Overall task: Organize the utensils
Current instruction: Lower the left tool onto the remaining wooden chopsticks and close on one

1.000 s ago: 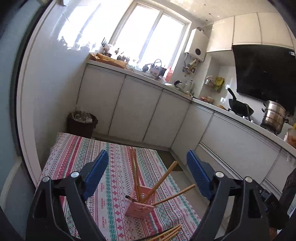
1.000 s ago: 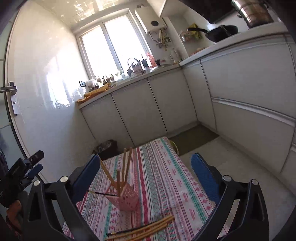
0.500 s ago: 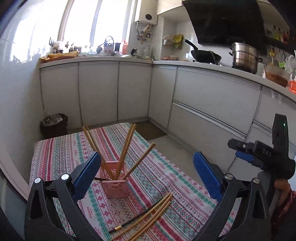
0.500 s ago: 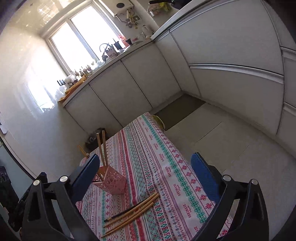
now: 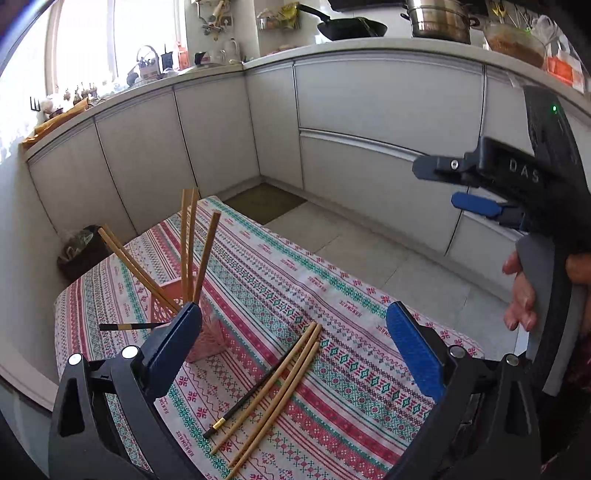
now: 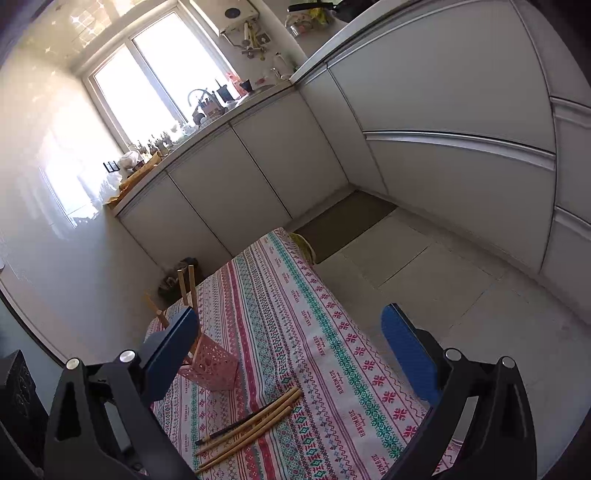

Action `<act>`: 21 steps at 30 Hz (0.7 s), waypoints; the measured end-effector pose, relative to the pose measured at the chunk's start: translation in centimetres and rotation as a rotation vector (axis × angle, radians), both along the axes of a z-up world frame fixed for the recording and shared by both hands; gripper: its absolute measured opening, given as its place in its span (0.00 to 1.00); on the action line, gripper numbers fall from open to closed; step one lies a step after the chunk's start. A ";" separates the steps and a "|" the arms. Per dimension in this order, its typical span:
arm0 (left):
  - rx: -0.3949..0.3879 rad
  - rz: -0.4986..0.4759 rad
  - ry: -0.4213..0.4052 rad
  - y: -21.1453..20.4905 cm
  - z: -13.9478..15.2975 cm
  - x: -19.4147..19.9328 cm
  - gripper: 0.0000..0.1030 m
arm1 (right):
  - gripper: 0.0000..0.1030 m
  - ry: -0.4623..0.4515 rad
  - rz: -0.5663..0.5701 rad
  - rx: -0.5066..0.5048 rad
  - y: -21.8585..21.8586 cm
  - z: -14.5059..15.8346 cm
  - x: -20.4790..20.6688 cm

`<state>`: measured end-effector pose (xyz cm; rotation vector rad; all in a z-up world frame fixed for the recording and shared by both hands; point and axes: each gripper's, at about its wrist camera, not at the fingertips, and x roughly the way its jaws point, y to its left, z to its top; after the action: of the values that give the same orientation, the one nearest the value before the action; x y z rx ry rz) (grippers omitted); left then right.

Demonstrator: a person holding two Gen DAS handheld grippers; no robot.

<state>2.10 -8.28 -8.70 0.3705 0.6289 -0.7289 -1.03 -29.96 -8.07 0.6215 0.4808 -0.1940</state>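
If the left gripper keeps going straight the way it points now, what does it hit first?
Probably the loose chopsticks lying on the tablecloth. They sit between the left gripper's open jaws, just ahead and below. The pink holder is off by its left finger. Depth is uncertain.

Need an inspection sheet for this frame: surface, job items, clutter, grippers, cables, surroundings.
Surface: table under a patterned tablecloth, mostly bare.
Job's things: pink holder upright, several wooden chopsticks leaning in it, one dark chopstick poking out sideways. Loose chopsticks lie flat beside the holder: three wooden, one black.
Clutter: nothing seen on the table.
Grippers: left gripper wide open above the loose chopsticks, holding nothing. Right gripper open, empty.
Cables: nothing seen.
Surroundings: white kitchen cabinets; frying pan and steel pot on the counter; bin on the floor past the table; bright window.
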 end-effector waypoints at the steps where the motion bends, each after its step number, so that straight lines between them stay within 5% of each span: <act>1: 0.014 -0.004 0.012 -0.3 -0.4 0.1 0.93 | 0.93 0.005 -0.005 0.002 -0.2 -0.1 0.0; 12: 0.166 -0.010 0.123 -2.9 -5.0 1.5 0.93 | 0.93 0.063 -0.039 0.044 -2.2 -1.0 -0.3; 14: 0.219 -0.047 0.164 -3.5 -6.3 1.8 0.87 | 0.93 0.073 -0.050 0.050 -2.5 -1.2 -0.3; 18: 0.316 -0.119 0.264 -3.9 -9.4 2.9 0.60 | 0.93 0.110 -0.062 0.065 -2.8 -1.8 0.2; 21: 0.360 -0.131 0.334 -3.8 -11.2 4.0 0.54 | 0.93 0.142 -0.042 0.071 -2.6 -2.3 1.0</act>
<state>6.12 -12.04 -19.88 0.6327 1.0656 -0.8107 -0.07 -32.51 -10.35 0.6909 0.6137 -0.2622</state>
